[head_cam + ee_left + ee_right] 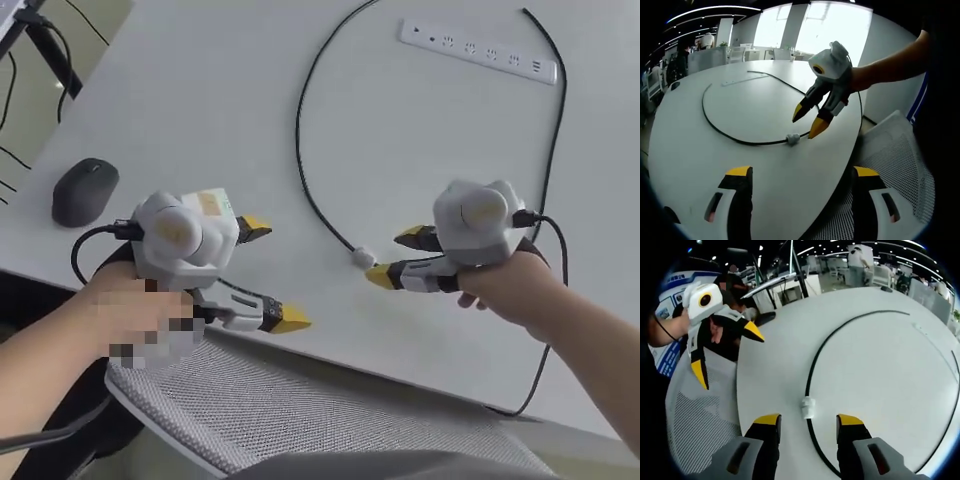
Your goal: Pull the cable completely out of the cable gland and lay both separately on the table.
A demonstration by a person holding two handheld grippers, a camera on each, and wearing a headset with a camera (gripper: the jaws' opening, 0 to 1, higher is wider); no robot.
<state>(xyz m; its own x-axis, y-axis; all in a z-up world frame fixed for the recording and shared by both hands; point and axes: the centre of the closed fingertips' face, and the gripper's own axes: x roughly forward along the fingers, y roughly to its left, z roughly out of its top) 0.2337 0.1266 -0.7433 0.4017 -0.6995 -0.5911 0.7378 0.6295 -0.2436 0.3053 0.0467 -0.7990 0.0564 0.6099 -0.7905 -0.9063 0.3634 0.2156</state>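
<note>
A white table point(200, 90) has a long black cable point(297, 130) on it. The cable makes a big loop from the far side to the near edge. A small white gland point(362, 257) sits on the cable near the near edge, in the middle of the table. In the right gripper view, black cable shows on both sides of the gland, so the cable is still in it.

The right gripper point(394, 257) is just to the right of the gland. Its jaws are partly open and hold nothing. Its yellow tips point at the gland and are very near it, one on each side. I cannot tell if a tip touches it.

The left gripper point(276, 275) is at the near left, over the table edge. Its jaws are wide open and hold nothing. It is well apart from the gland.

A dark mouse point(85, 190) lies at the left. A white power strip point(478, 50) lies at the far right. A grey mesh chair point(300, 400) is near the person.
</note>
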